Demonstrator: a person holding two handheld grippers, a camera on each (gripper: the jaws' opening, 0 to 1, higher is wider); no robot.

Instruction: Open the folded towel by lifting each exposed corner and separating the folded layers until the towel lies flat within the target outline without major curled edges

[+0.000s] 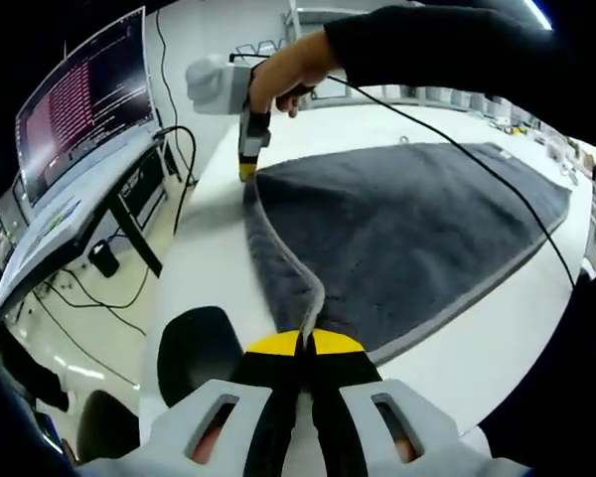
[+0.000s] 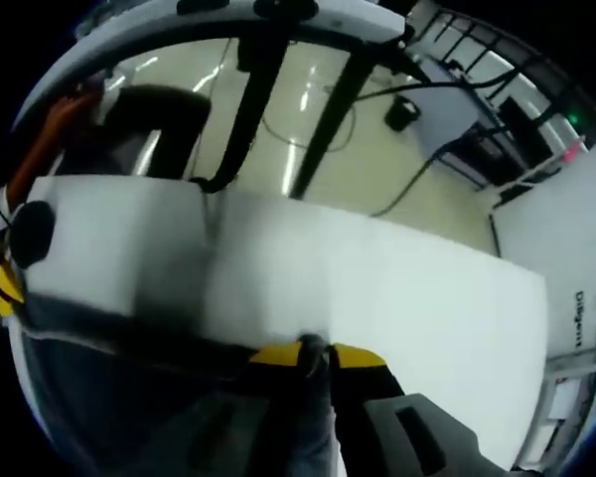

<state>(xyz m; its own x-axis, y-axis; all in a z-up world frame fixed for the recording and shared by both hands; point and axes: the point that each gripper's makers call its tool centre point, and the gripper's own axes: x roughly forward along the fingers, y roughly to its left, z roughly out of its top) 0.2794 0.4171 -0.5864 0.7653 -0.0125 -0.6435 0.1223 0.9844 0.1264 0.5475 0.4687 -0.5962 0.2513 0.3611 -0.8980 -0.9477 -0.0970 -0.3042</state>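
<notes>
A dark grey towel (image 1: 407, 219) with a paler grey border lies spread over the white table (image 1: 214, 258). One long edge is raised into a ridge between the two grippers. My left gripper (image 1: 305, 344) is shut on the near corner of that edge, with the border pinched between its yellow tips. At the far corner a hand holds my right gripper (image 1: 246, 171) with its tip on the towel. In the right gripper view, which is blurred, the right gripper (image 2: 314, 353) is shut on the towel (image 2: 129, 397) edge above the table (image 2: 377, 288).
A monitor (image 1: 79, 99) stands on a desk to the left of the table, with cables on the floor below. A black chair (image 1: 194, 348) sits by the near table edge. A black cable (image 1: 477, 159) hangs across the towel. Desk legs (image 2: 328, 109) stand beyond the table edge.
</notes>
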